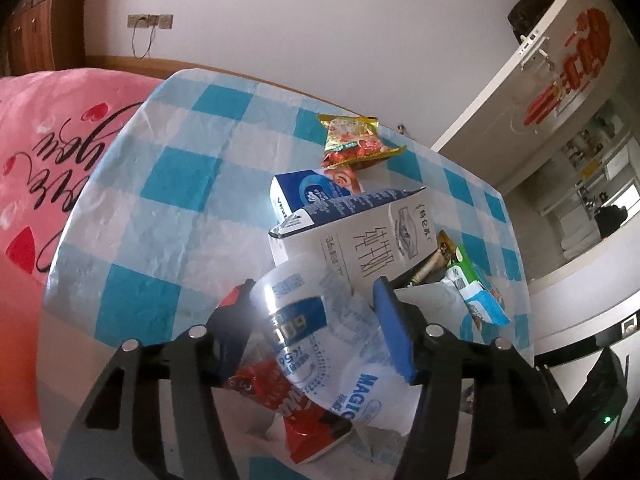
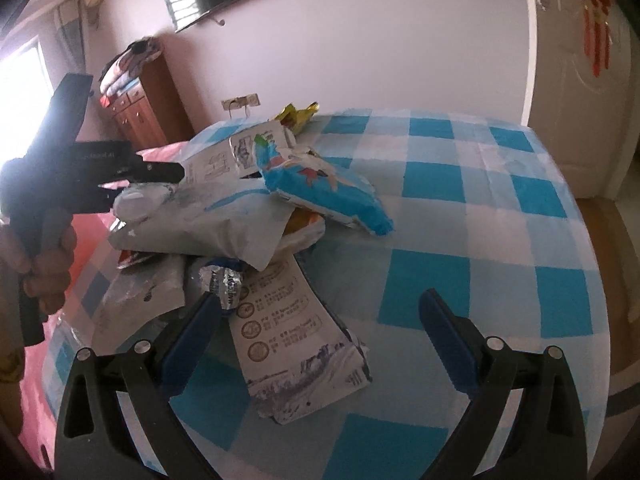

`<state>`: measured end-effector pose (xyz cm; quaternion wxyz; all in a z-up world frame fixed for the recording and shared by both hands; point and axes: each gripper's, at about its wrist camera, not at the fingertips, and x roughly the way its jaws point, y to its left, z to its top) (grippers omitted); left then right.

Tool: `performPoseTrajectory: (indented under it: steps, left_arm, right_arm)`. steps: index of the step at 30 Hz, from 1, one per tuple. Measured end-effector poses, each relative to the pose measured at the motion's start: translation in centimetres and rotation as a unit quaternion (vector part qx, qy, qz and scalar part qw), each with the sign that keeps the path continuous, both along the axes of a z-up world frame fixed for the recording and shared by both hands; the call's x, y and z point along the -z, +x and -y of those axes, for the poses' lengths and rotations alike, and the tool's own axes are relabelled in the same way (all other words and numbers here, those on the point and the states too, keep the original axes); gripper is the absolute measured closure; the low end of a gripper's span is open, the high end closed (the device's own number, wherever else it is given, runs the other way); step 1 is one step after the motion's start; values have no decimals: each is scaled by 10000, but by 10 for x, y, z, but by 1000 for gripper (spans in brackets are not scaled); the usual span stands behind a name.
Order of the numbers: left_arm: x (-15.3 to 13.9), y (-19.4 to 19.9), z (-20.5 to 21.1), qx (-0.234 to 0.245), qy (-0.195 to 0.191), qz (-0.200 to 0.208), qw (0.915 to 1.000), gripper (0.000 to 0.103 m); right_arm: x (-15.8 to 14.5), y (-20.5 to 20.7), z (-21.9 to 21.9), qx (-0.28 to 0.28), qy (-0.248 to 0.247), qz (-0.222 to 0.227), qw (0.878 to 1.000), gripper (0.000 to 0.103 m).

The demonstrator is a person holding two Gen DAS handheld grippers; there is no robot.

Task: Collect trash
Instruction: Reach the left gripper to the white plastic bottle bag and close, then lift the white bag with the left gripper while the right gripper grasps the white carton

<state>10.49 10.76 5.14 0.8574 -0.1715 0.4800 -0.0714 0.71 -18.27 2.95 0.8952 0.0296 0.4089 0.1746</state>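
A pile of trash lies on the table with the blue checked cloth (image 1: 192,184). In the left wrist view my left gripper (image 1: 314,300) is shut on a crumpled white and blue plastic wrapper (image 1: 320,332), with a red wrapper (image 1: 296,408) underneath. Behind it stand a white milk carton (image 1: 380,240), a blue box (image 1: 312,196) and a red and gold snack bag (image 1: 352,144). In the right wrist view my right gripper (image 2: 320,312) hangs open over a flattened carton (image 2: 296,340), touching nothing. A hand (image 2: 44,264) holds the left gripper (image 2: 152,192) at the pile's left side.
A blue and white snack bag (image 2: 320,188) and a grey bag (image 2: 208,220) top the pile. Pink bedding (image 1: 40,160) lies left of the table. A white door (image 1: 560,60) stands at the right, a wooden cabinet (image 2: 140,108) at the back wall.
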Motion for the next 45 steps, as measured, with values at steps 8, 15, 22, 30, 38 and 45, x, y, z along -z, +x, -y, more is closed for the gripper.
performPoseTrajectory:
  steps: [8,15,22,30,38,45]
  left_arm:
    - [2,-6,-9,-40,-251,24,9997,58]
    - [1,-21,-14,-80,-398,103,9991,60]
    - [-13,-43,-21,-80,-521,308,9981,62]
    - [-15,-70,-27,-34,-753,359,9965,62]
    - [-9,-97,-33,20,-978,352,9946,62]
    - [5,-108,-35,16,-933,196,9954,62]
  right_arm:
    - [7,-2,-5,-221,0,-135,9997,23]
    - [8,-10,-8,-270,-25,-181,9995,23]
    - [11,-6,-8,-249,-16,-300,9992,16]
    - [18,-23,-19,-360,-387,-275,9982,15]
    - [11,-23,-27,-158,-941,47,9954,15]
    - [9,-11,-28,-251,-1000,83,9946,15]
